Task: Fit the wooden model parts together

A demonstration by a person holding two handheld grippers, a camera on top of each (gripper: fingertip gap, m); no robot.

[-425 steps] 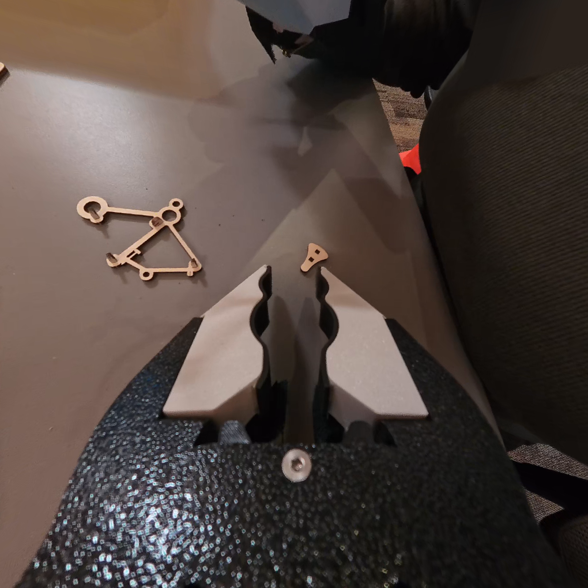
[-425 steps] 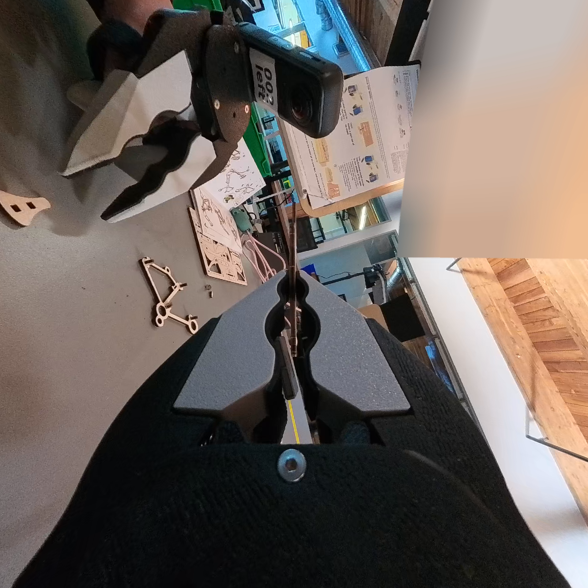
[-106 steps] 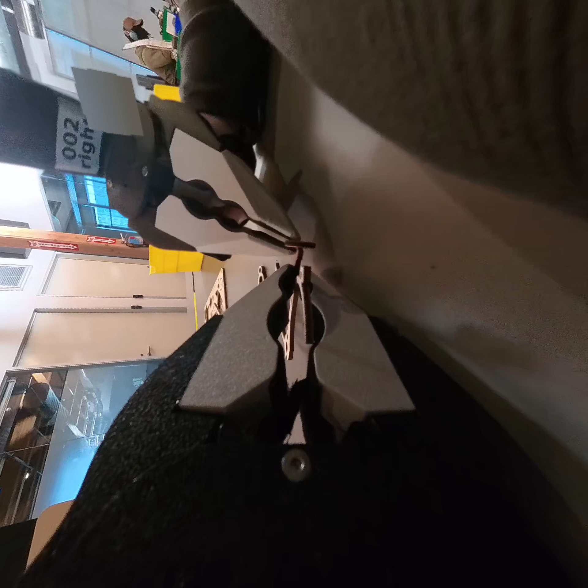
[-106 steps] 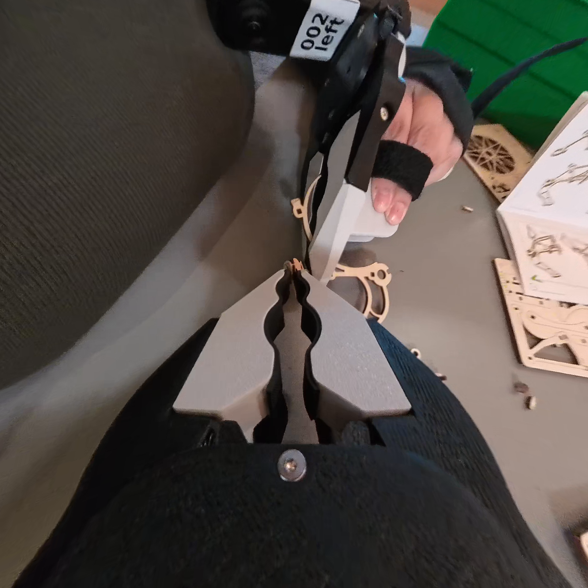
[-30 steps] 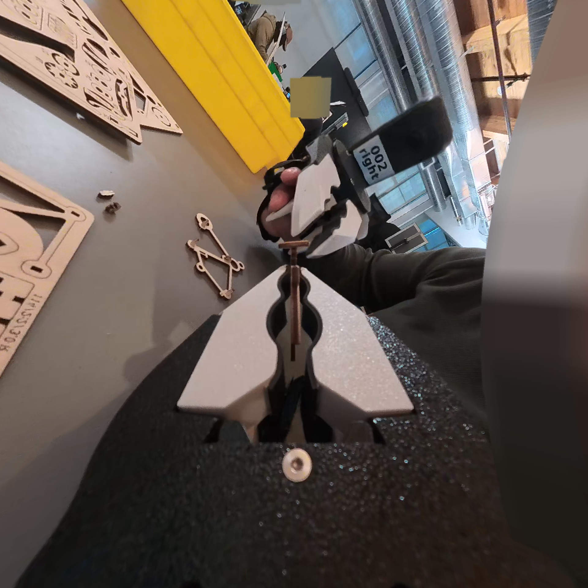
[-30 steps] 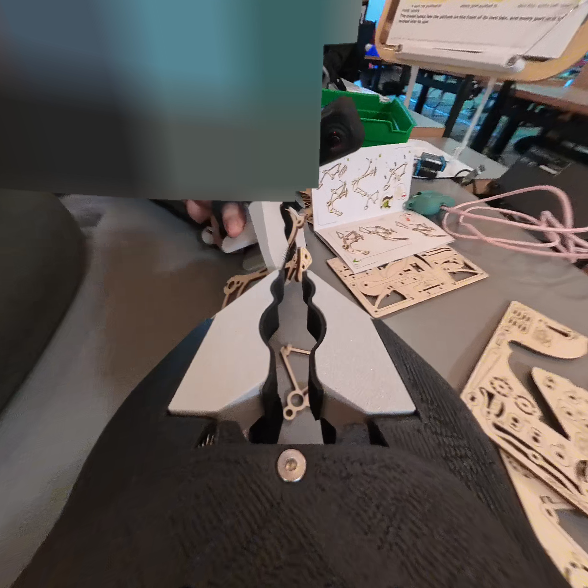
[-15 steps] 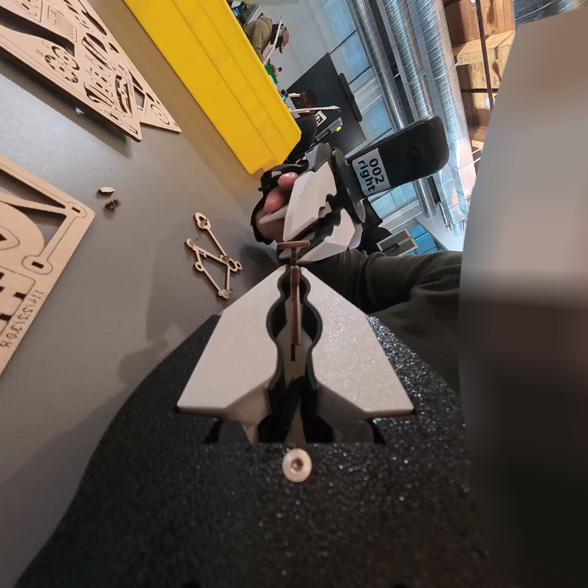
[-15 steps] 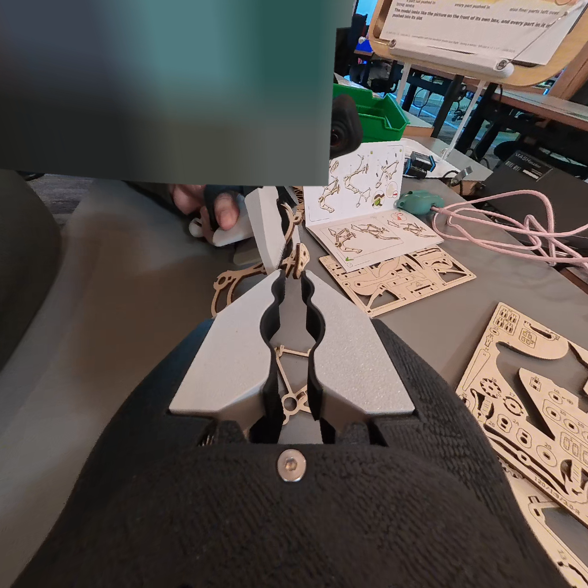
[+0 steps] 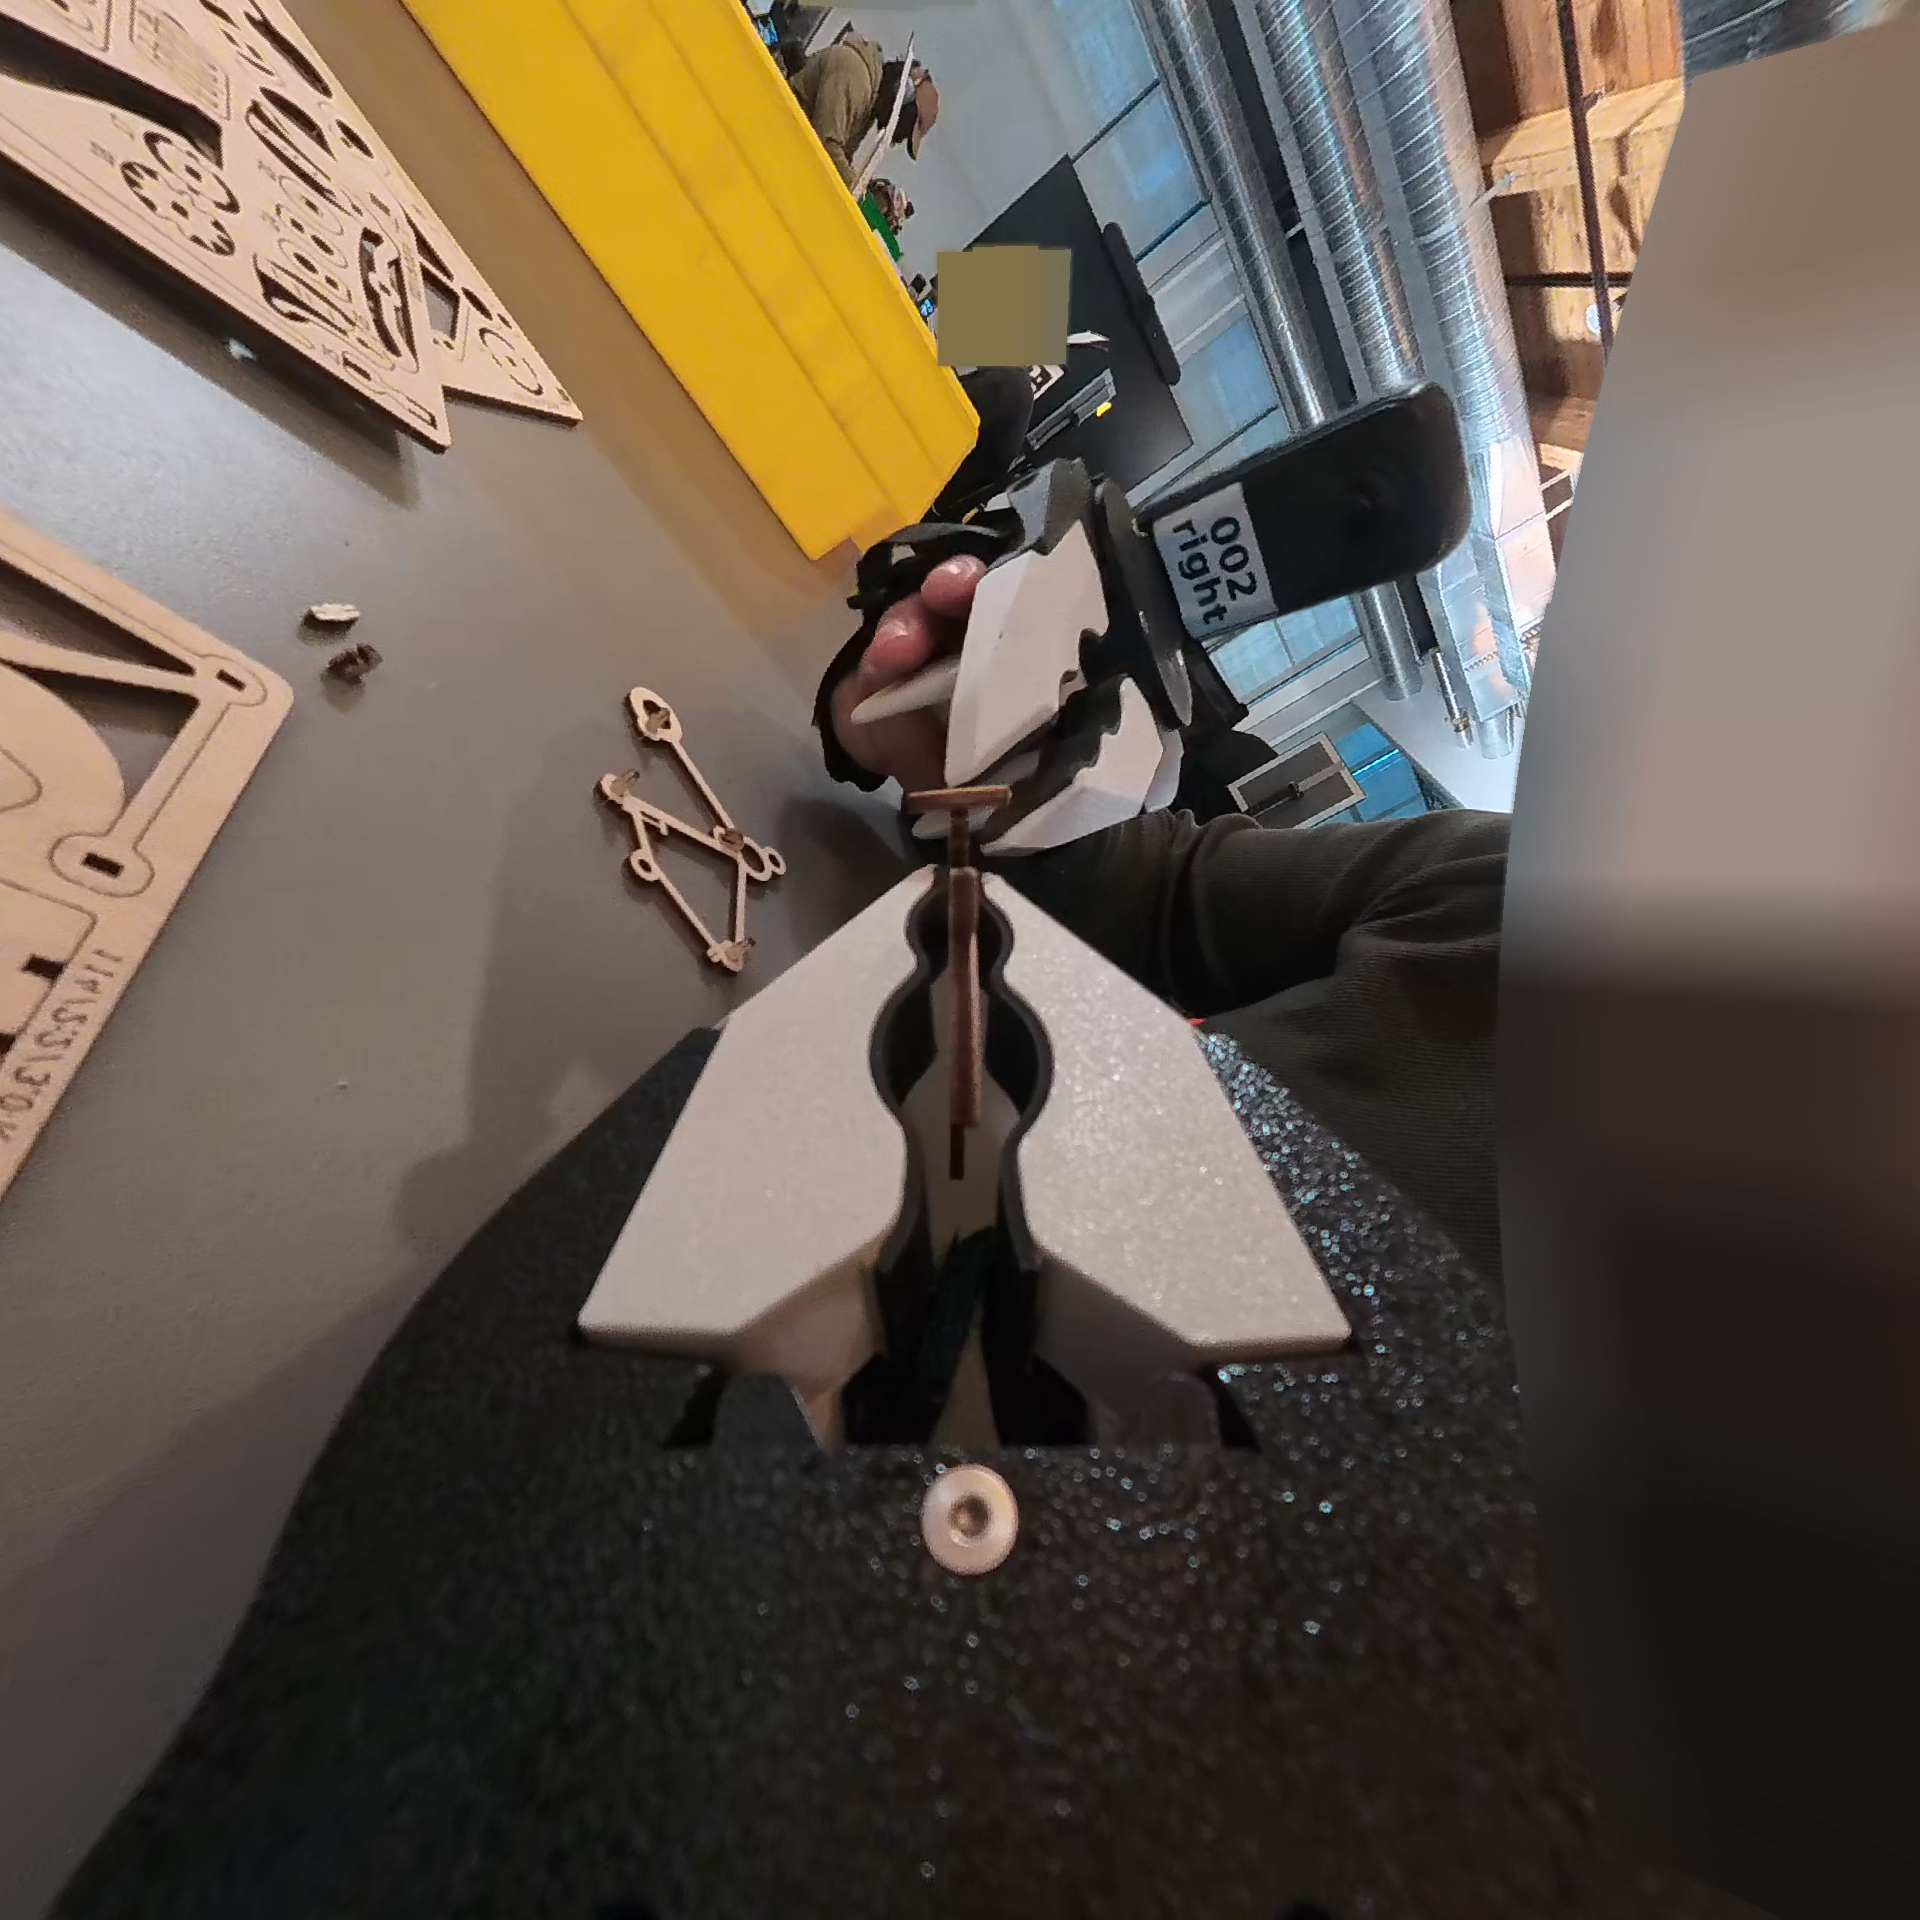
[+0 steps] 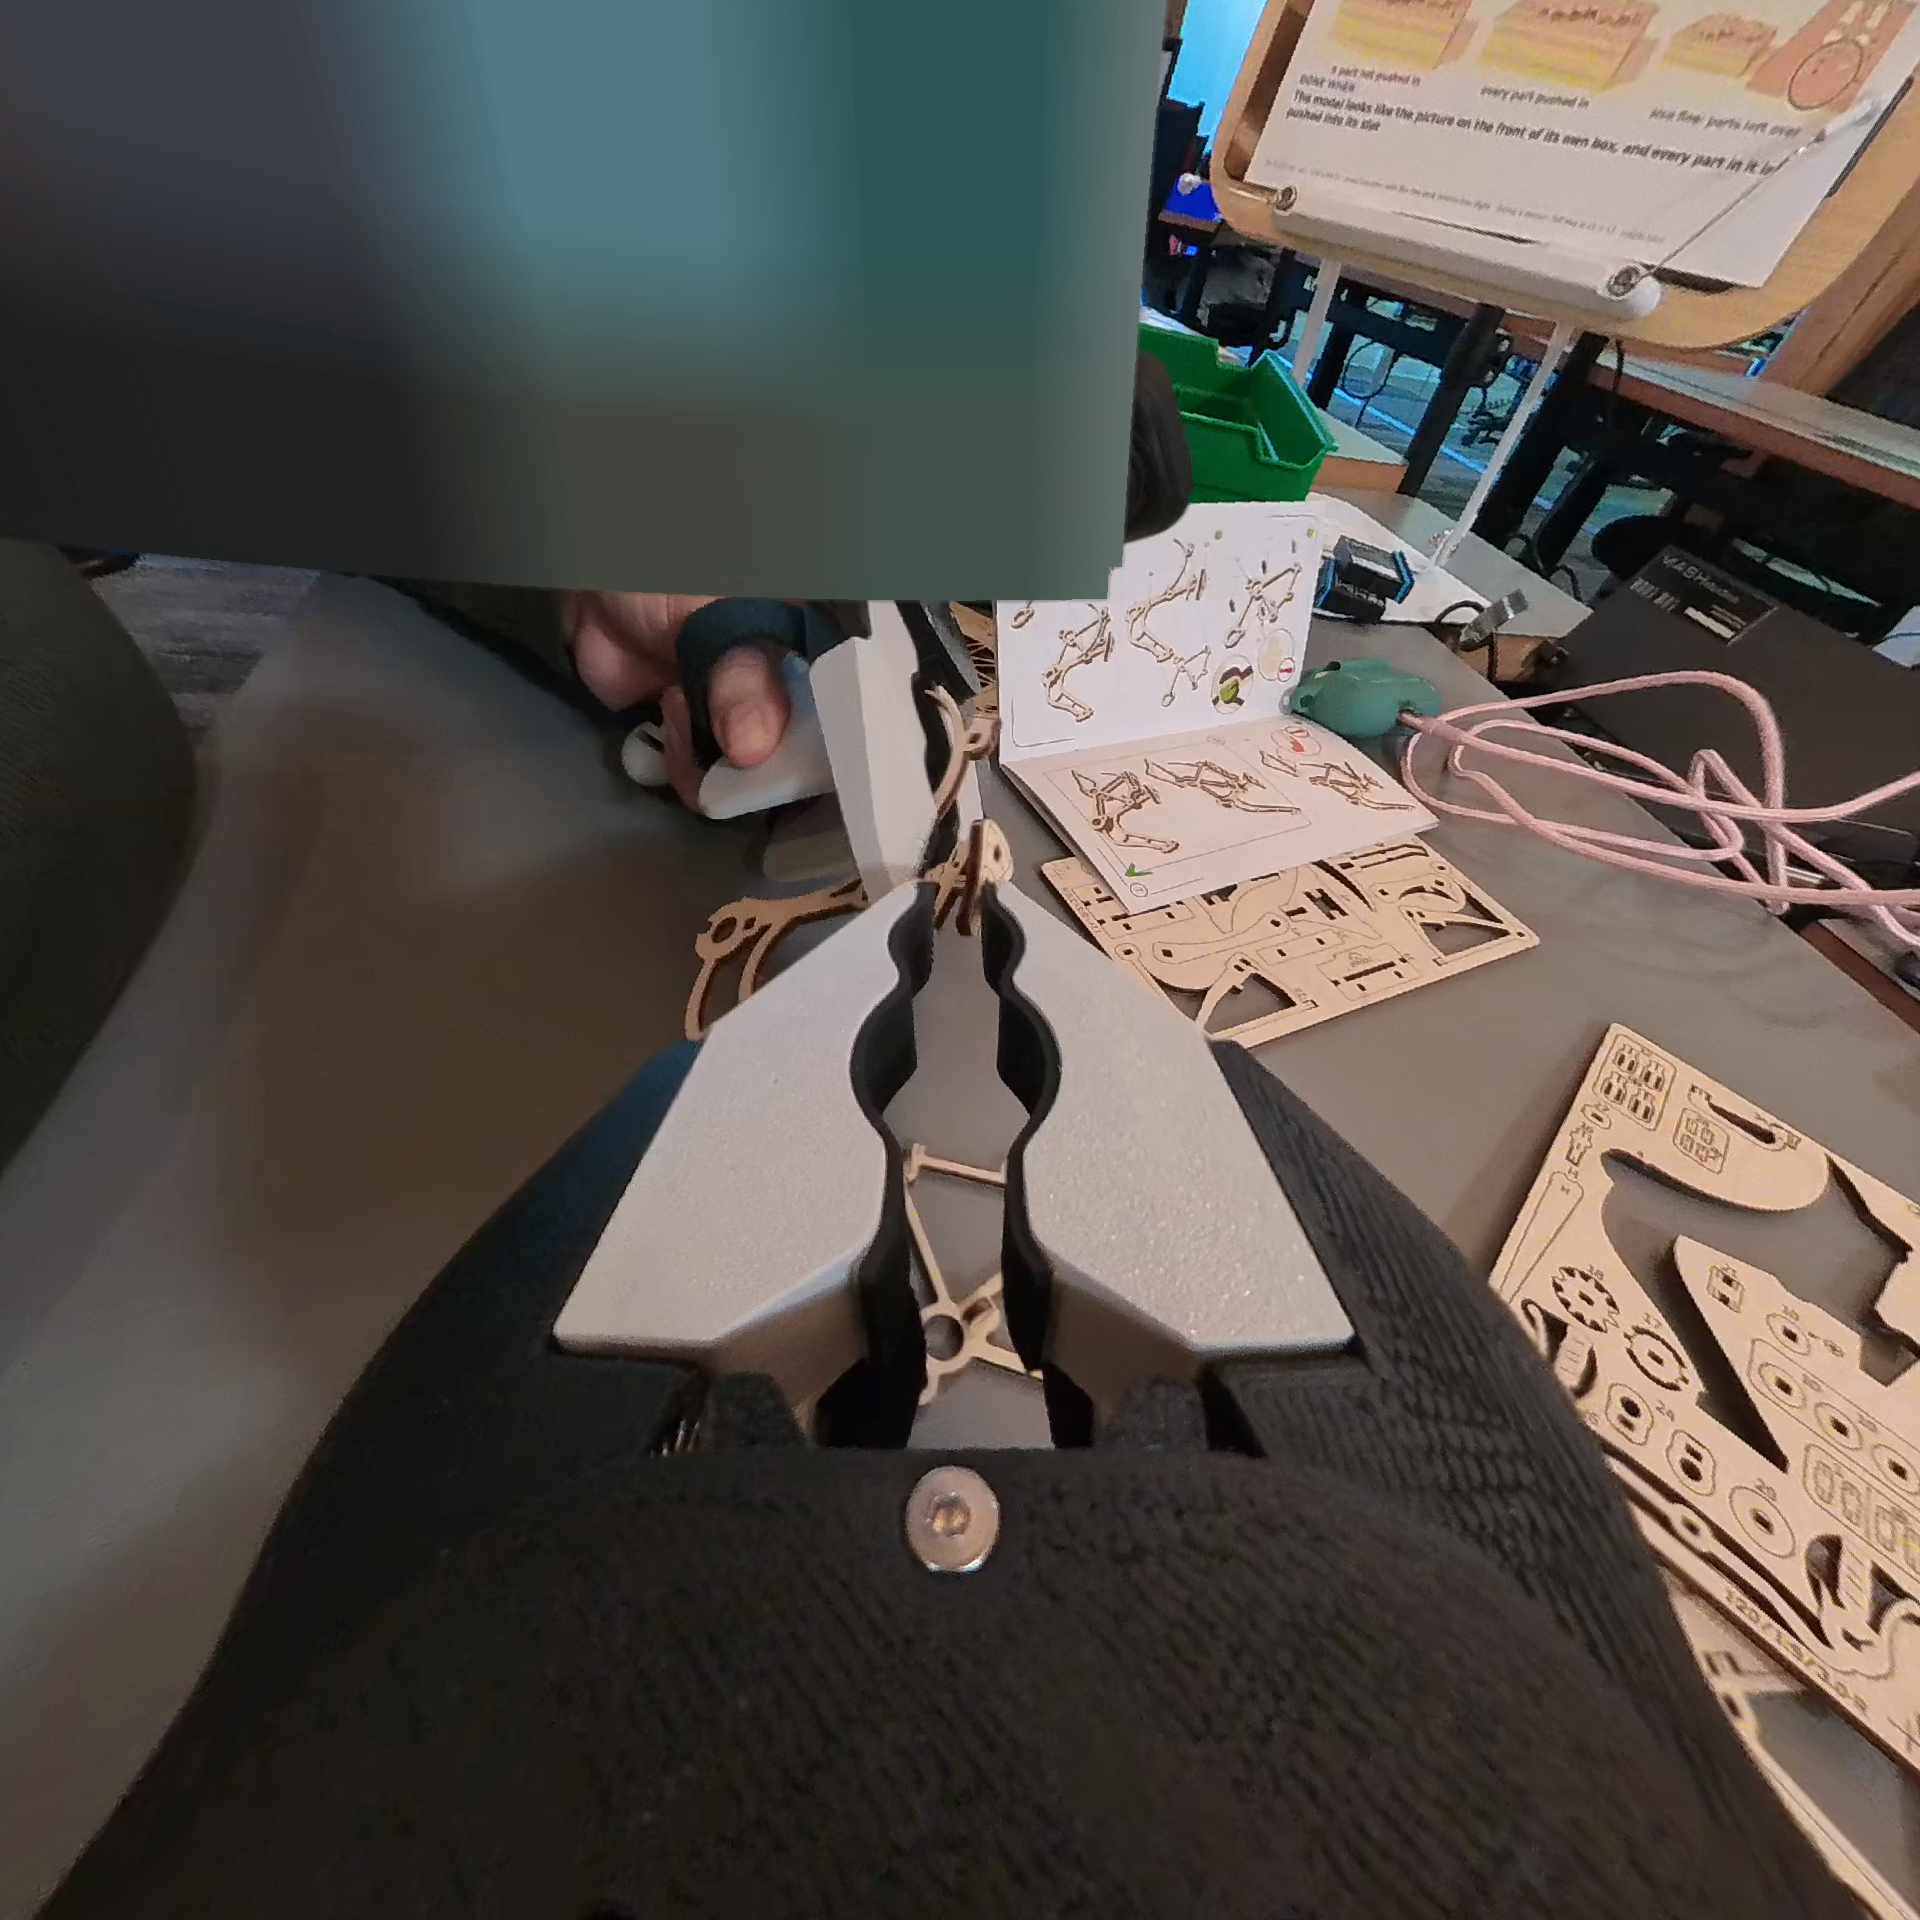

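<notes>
In the left wrist view my left gripper (image 9: 958,881) is shut on a thin flat wooden part (image 9: 964,997), seen edge-on and sticking out past the tips. A small wooden cross piece (image 9: 958,799) sits at its far end, where the right gripper (image 9: 1000,823) meets it. In the right wrist view my right gripper (image 10: 954,906) is shut on that small wooden piece (image 10: 979,871), against the curved wooden part (image 10: 951,750) held in the left gripper's fingers (image 10: 871,758). A small wooden lattice assembly (image 9: 691,831) lies loose on the grey table.
Laser-cut wooden sheets lie at the left (image 9: 260,197) and right (image 10: 1745,1351). An open instruction booklet (image 10: 1184,727), a yellow bin (image 9: 727,270), a green bin (image 10: 1236,416), pink cable (image 10: 1662,769) and a clipboard stand (image 10: 1558,135) ring the work area. A dark sleeve (image 9: 1299,935) is close behind.
Both grippers stay shut with the parts held tip to tip. The right gripper has shifted slightly, so the left gripper and the table sit a little differently in its view.
</notes>
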